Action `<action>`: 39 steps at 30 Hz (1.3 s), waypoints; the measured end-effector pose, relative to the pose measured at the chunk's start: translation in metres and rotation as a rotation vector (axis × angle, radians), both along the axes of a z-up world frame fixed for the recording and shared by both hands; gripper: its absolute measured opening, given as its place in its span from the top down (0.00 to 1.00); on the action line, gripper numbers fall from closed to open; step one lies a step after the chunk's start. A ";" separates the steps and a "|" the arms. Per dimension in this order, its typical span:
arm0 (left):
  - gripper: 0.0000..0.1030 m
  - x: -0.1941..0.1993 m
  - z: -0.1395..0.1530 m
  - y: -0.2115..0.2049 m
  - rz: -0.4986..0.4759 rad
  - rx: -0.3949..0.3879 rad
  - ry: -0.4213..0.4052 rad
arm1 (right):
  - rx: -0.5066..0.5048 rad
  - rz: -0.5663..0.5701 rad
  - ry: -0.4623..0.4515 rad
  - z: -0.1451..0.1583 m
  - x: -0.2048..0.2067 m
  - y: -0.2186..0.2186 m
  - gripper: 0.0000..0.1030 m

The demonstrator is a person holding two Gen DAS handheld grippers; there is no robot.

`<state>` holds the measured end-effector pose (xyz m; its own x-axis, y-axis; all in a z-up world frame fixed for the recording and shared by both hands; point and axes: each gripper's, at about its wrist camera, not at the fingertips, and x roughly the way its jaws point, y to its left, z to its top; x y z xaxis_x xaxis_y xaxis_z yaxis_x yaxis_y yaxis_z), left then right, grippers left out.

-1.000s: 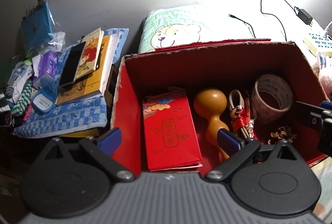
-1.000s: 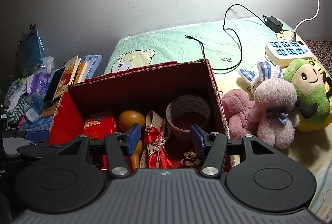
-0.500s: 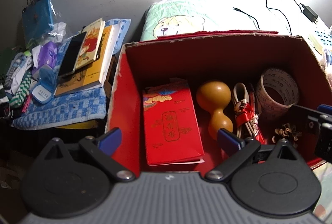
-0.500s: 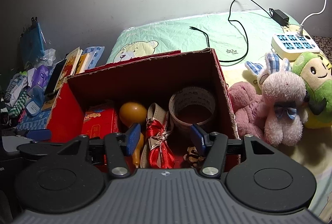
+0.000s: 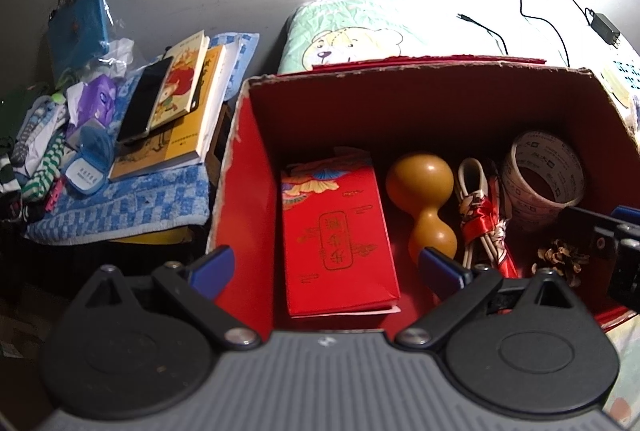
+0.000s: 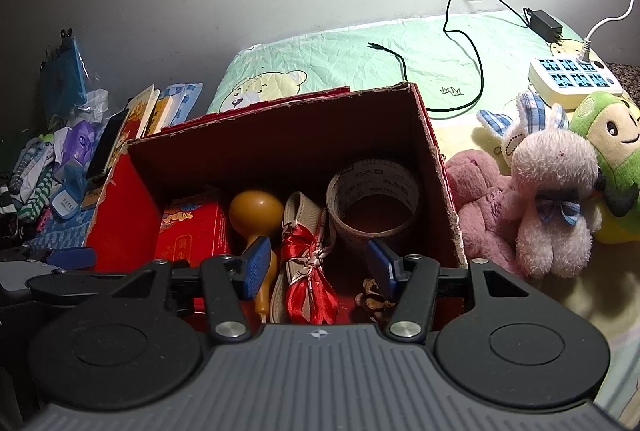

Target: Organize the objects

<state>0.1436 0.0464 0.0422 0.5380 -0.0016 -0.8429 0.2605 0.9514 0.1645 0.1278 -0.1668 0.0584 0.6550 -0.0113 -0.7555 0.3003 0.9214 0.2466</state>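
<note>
Fingers of left gripper [image 5: 326, 265] and right gripper [image 6: 318, 263] spread apart, empty, above red box [image 5: 248, 215]. Box already holds, left to right, red packet [image 5: 336, 235], gourd [image 5: 424, 199], tape roll [image 5: 544, 175]; plush toys [image 6: 552, 191] remain outside, apparently unsorted.

box [image 5: 256, 191] top: open | floor crowded: red packet [image 5: 338, 235], gourd [image 5: 426, 199], tape roll [image 5: 544, 183]

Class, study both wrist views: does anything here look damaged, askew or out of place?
The red box has a frayed, torn top rim. Left of it, the books and phone lie in a skewed, slipping stack on the blue towel. Inside the box nothing looks spilled.
</note>
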 end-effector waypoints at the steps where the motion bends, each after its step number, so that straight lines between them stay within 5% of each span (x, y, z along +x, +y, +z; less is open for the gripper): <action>1: 0.04 0.000 0.000 -0.001 -0.002 -0.001 0.002 | 0.002 -0.001 0.000 -0.001 0.000 -0.001 0.45; 39: 0.04 0.006 -0.003 -0.007 -0.016 -0.024 -0.003 | -0.007 -0.028 -0.013 -0.005 0.001 -0.010 0.46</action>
